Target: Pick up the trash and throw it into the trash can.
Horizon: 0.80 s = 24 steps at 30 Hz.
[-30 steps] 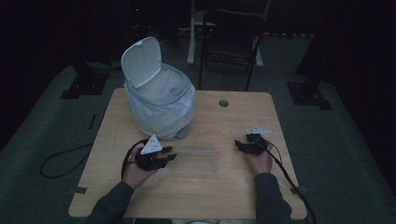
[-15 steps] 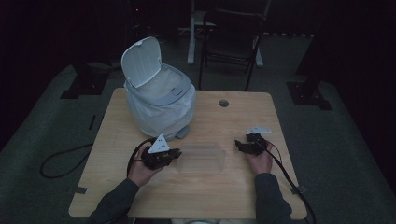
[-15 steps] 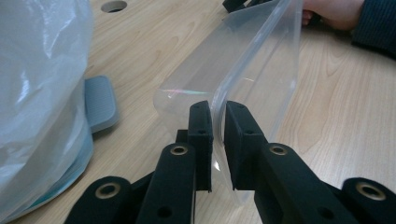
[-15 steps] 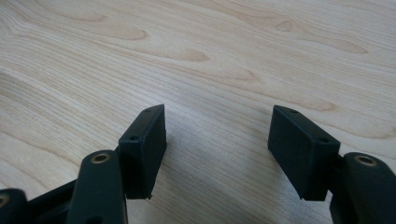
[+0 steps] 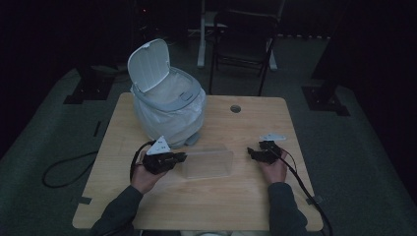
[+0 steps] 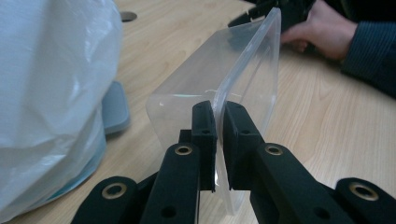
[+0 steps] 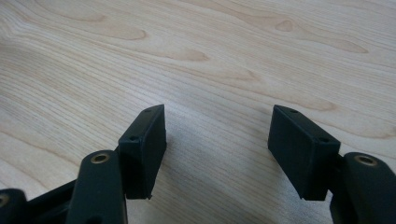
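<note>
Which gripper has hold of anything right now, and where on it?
The left gripper is shut on the clear plastic container, pinching the thin rim at its near end. The right gripper is open over the table, holding nothing.

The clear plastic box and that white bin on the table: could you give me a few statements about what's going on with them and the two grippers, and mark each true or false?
1. The left gripper is shut on the rim of the clear plastic box. True.
2. The right gripper is also clamped on the box. False: its jaws stand apart over bare table, nothing between them.
3. The lid of the white bin stands open. True.
4. The box sits inside the bin. False: it lies on the table in front of the bin.
5. A plastic bag lines the bin. True.
</note>
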Available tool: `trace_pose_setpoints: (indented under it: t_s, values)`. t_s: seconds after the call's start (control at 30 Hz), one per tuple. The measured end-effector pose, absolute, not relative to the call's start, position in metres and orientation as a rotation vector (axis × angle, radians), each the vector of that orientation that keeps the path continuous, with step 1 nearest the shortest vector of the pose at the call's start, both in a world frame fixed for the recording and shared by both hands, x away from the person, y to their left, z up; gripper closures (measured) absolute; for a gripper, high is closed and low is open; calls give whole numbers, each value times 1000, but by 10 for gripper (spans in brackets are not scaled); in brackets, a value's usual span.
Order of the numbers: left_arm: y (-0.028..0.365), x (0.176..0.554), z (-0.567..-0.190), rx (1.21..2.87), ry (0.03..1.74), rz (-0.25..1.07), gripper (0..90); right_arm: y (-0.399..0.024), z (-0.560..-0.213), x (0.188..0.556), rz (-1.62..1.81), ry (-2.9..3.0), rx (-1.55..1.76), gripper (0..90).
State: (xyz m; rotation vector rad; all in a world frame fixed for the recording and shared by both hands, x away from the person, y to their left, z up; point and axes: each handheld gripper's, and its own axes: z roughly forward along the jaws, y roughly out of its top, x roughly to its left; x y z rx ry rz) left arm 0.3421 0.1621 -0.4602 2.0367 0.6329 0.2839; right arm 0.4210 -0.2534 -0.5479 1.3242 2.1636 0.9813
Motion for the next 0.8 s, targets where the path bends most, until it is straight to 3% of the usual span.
trace_pose_setpoints:
  t_s: [0.8]
  values:
    - [178,353,-419,1935,636,280,852,-254,-548,422,980,2161,1327,356]
